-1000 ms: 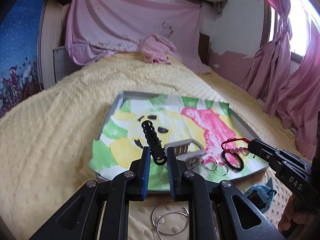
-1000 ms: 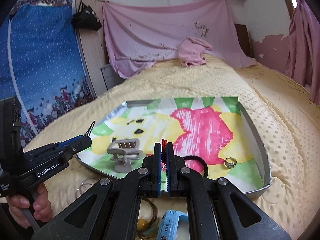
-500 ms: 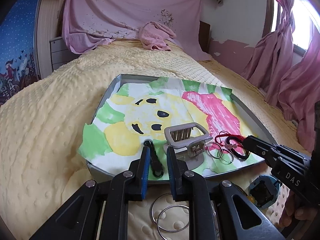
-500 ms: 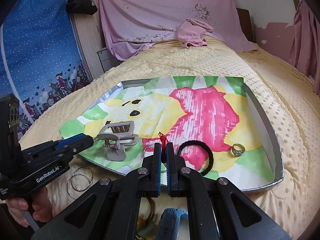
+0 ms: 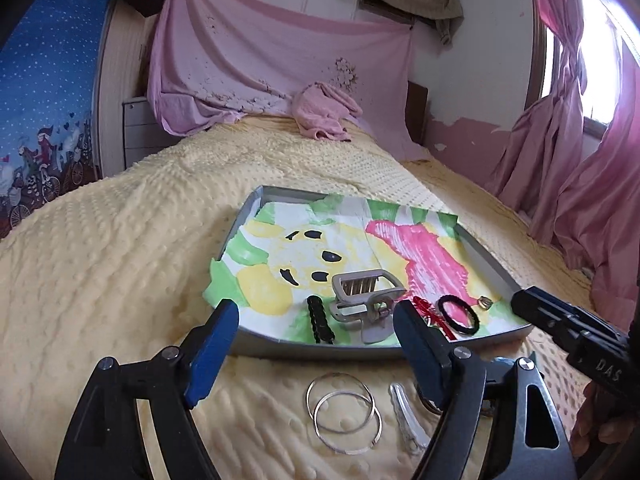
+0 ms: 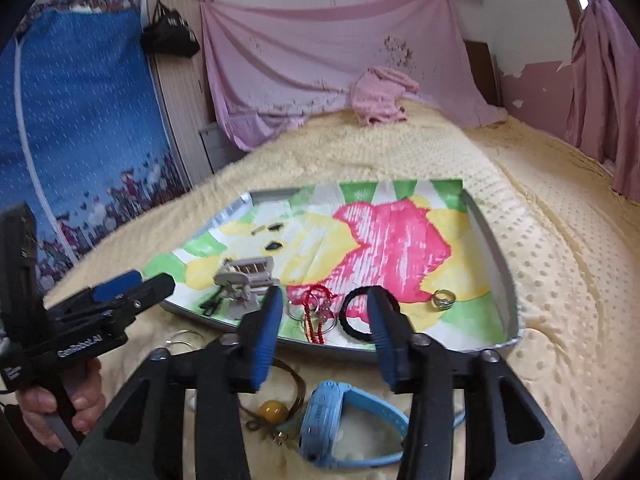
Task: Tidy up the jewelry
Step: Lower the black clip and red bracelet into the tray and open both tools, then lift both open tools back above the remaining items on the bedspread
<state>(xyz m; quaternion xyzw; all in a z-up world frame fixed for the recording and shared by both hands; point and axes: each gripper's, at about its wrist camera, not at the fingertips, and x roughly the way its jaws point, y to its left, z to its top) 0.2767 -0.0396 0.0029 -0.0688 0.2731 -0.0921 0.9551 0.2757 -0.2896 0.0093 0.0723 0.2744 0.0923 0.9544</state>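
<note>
Jewelry lies partly sorted on a yellow dimpled bedspread (image 5: pixel 120 264). By my reading the job is roughly halfway. Inside the shallow grey metal tray (image 5: pixel 486 248) lined with a painted paper sheet sit a grey plastic claw hair clip (image 5: pixel 366 296), a black twisted hair tie (image 5: pixel 320 320), a black elastic ring band (image 5: pixel 458 315), a red beaded string bracelet (image 6: pixel 314 320), thin silver hoops beside it, and a small silver finger ring (image 6: pixel 443 299).

Left outside, on the blanket in front of the tray's near rim: a light-blue wristwatch (image 6: pixel 340 428), a pair of large silver hoop bangles (image 5: pixel 344 414), a clear plastic hair clip (image 5: pixel 406 416) and a cord pendant with an amber bead (image 6: pixel 273 410).

Both tools have nothing in them — the left gripper (image 5: pixel 316 346) has its jaws opening, with the black tie lying beyond them in the tray, and the right gripper (image 6: pixel 322 334) is opening too, the red bracelet resting loose on the paper past its tips.

Only the right wrist view shows the watch and the pendant; only the left one shows the clear clip and both bangles whole — and the black tie plainly.
</note>
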